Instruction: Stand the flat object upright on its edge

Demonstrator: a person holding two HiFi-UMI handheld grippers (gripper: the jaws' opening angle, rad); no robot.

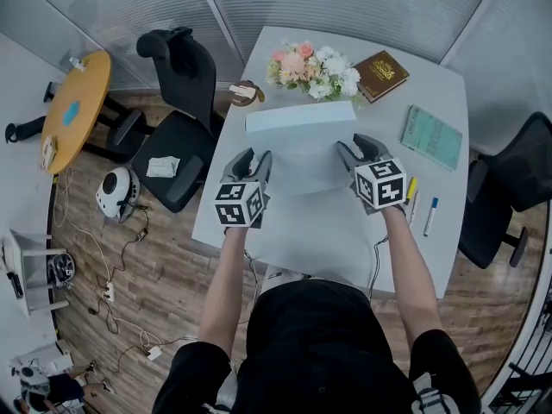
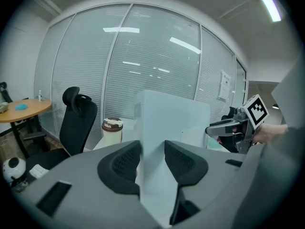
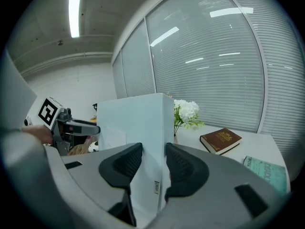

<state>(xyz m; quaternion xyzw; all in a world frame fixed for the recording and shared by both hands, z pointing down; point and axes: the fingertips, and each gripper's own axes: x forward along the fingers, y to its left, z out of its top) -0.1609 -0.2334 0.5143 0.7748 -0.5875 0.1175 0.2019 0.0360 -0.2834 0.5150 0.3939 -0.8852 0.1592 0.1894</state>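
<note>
Flat pale box [image 1: 302,145] tilted up over the white surface [image 1: 345,231], pinched at opposite ends by left claw [image 1: 252,160] and right claw [image 1: 356,151]. Held both sides, likely for steady tipping onto edge.

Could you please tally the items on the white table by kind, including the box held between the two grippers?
Boxes: 1, the white box
Books: 2, the brown book and the teal book
Pens: 2, the yellow pen and the blue-capped pen
Flower bunches: 1, the bouquet
Cups: 1, the lidded cup
Total: 7
</note>
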